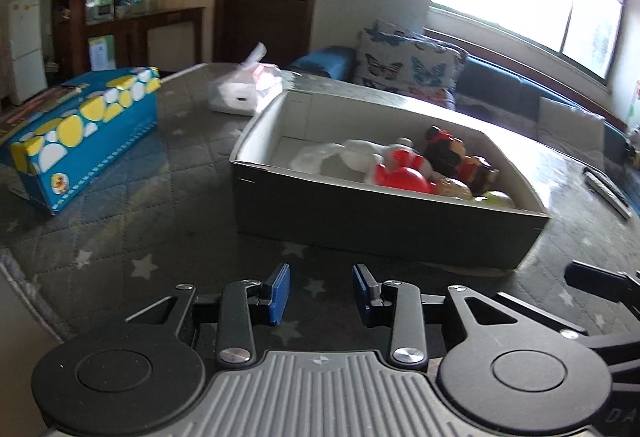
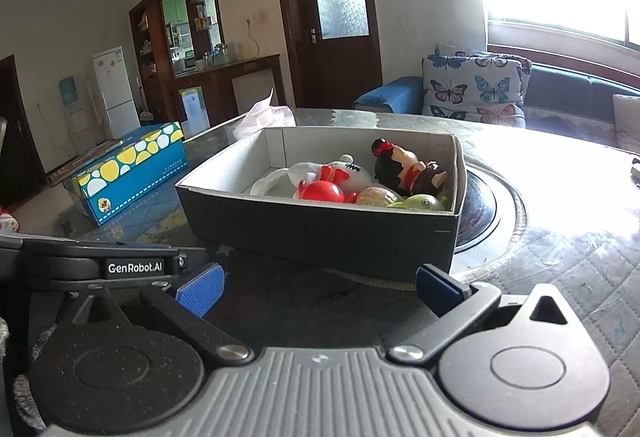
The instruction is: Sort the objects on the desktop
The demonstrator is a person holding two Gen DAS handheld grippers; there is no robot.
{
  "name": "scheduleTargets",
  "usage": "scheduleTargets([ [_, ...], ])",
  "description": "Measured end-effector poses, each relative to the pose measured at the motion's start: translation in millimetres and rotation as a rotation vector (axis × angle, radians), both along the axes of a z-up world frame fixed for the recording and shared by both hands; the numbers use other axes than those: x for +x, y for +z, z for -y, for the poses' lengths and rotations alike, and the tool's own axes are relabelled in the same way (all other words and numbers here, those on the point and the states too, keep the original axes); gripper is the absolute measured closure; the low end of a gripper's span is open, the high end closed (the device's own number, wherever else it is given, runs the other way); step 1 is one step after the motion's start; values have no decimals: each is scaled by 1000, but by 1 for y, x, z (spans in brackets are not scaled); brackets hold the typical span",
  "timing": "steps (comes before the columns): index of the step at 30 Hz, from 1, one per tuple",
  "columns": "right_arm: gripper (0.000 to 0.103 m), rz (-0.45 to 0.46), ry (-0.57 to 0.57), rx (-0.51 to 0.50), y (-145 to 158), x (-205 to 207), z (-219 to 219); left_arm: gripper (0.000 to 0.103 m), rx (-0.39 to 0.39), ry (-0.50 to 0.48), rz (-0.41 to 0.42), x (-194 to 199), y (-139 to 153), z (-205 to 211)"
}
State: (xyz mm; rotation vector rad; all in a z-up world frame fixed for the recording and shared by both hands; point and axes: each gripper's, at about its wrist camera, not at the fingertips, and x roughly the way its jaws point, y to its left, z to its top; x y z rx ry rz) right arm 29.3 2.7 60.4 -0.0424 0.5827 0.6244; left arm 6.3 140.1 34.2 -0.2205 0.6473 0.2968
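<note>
Toys [image 2: 360, 181] heaped at the right end of the grey box [image 2: 320, 233], mid-frame, look light, hard and slick, so I'd pinch a narrow limb; my left gripper [image 1: 320, 293] half-open and right gripper [image 2: 320, 289] wide, both empty.

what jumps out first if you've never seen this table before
The open grey box in the middle of the table, with toys piled at its right end: a red toy in front and a dark figurine behind it. To the left lies a blue carton with yellow and white spots. Both grippers hang empty in the foreground.
</note>
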Motion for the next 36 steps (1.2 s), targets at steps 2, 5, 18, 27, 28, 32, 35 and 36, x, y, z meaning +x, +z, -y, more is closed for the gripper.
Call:
scheduleTargets([
  [2, 0, -6, 4, -1, -1, 1, -2, 66, 2, 0, -11, 1, -1, -1],
  [5, 0, -10, 2, -6, -2, 3, -4, 66, -19, -5, -28, 3, -3, -3],
  [18, 0, -44, -11, -19, -7, 16, -11, 66, -13, -6, -74, 15, -6, -5],
  [27, 0, -85, -40, -24, -10, 30, -15, 66, -24, -7, -95, 25, -8, -11],
  [28, 0, -89, -44, -25, -11, 31, -16, 66, -24, -9, -97, 26, -8, -12],
  [32, 0, -104, -53, -28, -13, 38, -17, 66, -20, -17, -107, 31, -9, -12],
  [35, 0, -118, -60, -32, -14, 43, -19, 66, -5, -25, -120, 36, -11, -12],
  [36, 0, -123, -62, -35, -14, 44, -19, 66, -6, -27, -123, 38, -11, -12],
])
